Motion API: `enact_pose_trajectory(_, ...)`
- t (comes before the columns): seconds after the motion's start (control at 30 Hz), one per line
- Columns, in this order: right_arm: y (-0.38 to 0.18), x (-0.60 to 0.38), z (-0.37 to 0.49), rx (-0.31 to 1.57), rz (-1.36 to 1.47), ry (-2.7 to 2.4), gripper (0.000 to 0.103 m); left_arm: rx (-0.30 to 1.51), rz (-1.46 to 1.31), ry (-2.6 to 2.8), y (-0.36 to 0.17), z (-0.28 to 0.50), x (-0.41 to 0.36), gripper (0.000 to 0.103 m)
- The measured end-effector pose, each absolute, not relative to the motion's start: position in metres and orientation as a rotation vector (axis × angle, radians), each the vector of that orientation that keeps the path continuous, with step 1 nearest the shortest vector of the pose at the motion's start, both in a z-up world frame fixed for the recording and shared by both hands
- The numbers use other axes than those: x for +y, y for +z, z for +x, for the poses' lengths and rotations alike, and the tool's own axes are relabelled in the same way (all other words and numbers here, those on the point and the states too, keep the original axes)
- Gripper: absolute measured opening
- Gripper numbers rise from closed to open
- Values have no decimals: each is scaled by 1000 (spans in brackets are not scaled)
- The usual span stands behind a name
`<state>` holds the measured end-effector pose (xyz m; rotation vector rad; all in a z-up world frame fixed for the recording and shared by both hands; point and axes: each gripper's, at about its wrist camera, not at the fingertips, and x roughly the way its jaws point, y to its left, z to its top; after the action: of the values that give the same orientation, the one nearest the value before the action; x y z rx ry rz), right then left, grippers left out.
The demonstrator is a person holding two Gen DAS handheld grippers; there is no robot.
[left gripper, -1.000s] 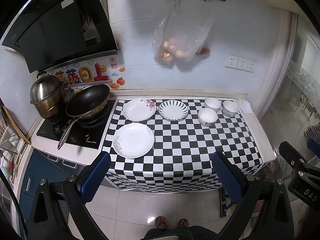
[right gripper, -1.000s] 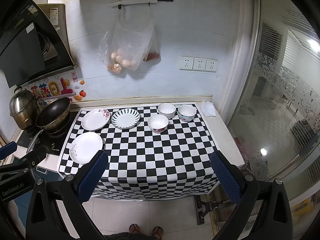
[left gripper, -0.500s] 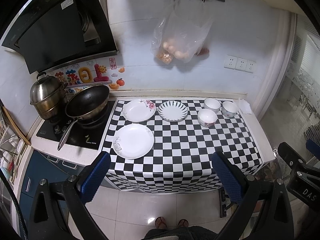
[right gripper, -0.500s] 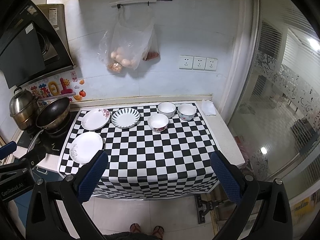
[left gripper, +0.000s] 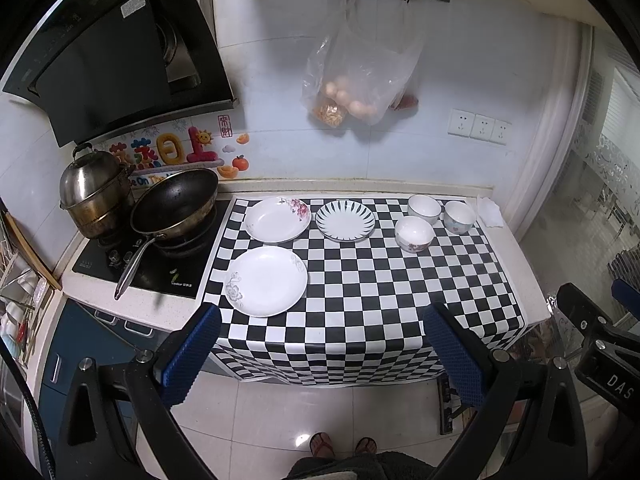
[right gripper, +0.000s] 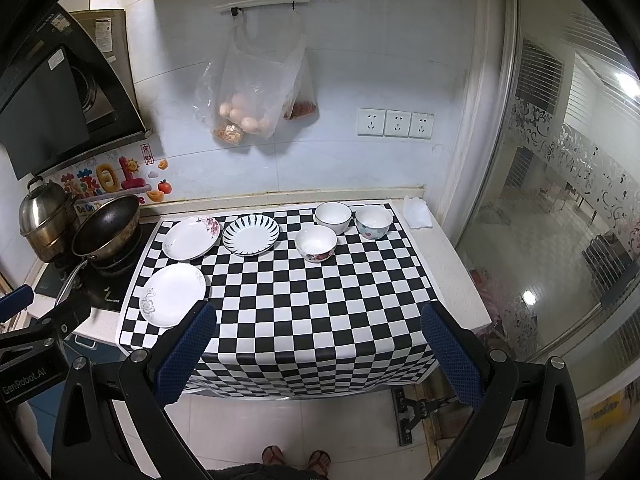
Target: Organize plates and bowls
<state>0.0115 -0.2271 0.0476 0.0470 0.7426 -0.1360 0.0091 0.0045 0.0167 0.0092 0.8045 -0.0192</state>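
Progress: by the look of it nothing is organized yet; every plate and bowl lies singly on the checkered worktop, none stacked.
Near-left plate: the plain white plate with a grey flower on its rim sits at the near left, close to the hob edge.
Far-left plate: the floral plate with pink blossoms lies beyond it, just beside the frying pan.
Striped plate: the dark-rayed plate sits just right of the floral one, apart from it.
Bowls: three stand in a cluster at the far right: the red-flowered bowl nearest, the white bowl behind it, the blue-patterned bowl rightmost, near a crumpled white tissue.
What is left: judging from this, all the gathering remains, likely plates into one pile and bowls nested into another.
Left gripper: spread wide, blue pads well apart, holding nothing, hanging in front of the worktop's near edge above the floor.
Right gripper: likewise wide open and empty, touching nothing, held back from the worktop's near edge.
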Motion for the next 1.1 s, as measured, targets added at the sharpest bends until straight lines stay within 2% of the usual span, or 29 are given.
enact_pose_trajectory(0.27, 43, -230, 15, 753, 59, -140, 103, 819, 5, -28, 9, 12, 6, 103)
enact_pose_trajectory(0.47, 20, -219, 41, 770, 121, -46, 103, 827, -37, 9, -14, 34, 39, 103)
enact_pose_trajectory(0.63, -41, -191, 97, 897, 193, 97, 103, 903, -71, 124, -64, 77, 98, 103)
enact_pose_trajectory(0.87, -144, -118, 197, 1066, 148, 220, 103, 1108, -189, 207, -166, 144, 189, 103)
enact_pose_trajectory(1.1, -231, -71, 292, 1213, 144, 266, 103, 1260, -338, 209, -243, 203, 238, 101)
